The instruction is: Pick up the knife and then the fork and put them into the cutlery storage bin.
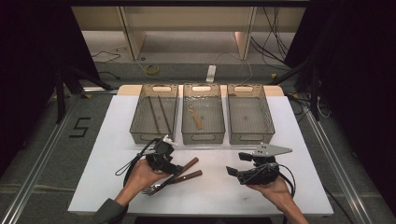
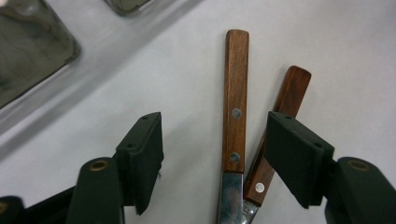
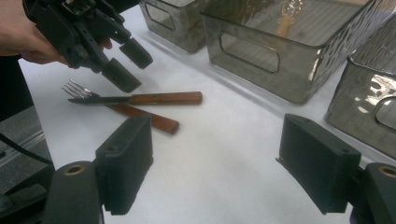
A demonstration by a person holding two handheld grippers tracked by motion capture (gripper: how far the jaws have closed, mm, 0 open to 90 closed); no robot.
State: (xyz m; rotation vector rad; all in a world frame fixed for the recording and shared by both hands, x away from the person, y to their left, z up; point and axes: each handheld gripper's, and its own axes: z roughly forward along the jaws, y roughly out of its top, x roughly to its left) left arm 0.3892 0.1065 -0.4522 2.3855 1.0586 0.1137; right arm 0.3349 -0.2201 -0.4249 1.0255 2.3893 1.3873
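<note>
The work in hand was the sorting of cutlery into three smoked-plastic bins at the far side of the white table (image 1: 116, 140).

Items already sorted: the left bin (image 1: 154, 114) held two long dark sticks, probably chopsticks (image 1: 158, 114); the middle bin (image 1: 202, 114) held one wooden utensil (image 1: 196, 117), its exact type too small to tell. The right bin (image 1: 249, 114) appeared empty.

Items outstanding: a knife (image 3: 140, 99) and a fork (image 3: 116, 108), both with riveted wooden handles, lay on the table in front of the bins. They were crossed, the knife over the fork, and touching near the metal ends. The handles diverged toward the bins.

The left gripper (image 2: 215, 158) hung directly over this pair, pointing down. In the left gripper view its jaws stood apart, one on each side of the knife handle (image 2: 235, 102), with one pad over the fork handle (image 2: 280, 121). Neither pad pressed on wood; nothing was grasped. From the right gripper view the jaws sat a little above both pieces.

The right gripper (image 1: 243, 170) was held well apart to the person's right, above bare table. Its jaws were wide open and held nothing.

Assessment: roughly half complete. Three pieces were binned and two were left. The pick-up of the knife seemed to be at the approach stage, with grip not yet made. The fork beneath it might be disturbed or caught on closing, since one pad overlapped its handle.
</note>
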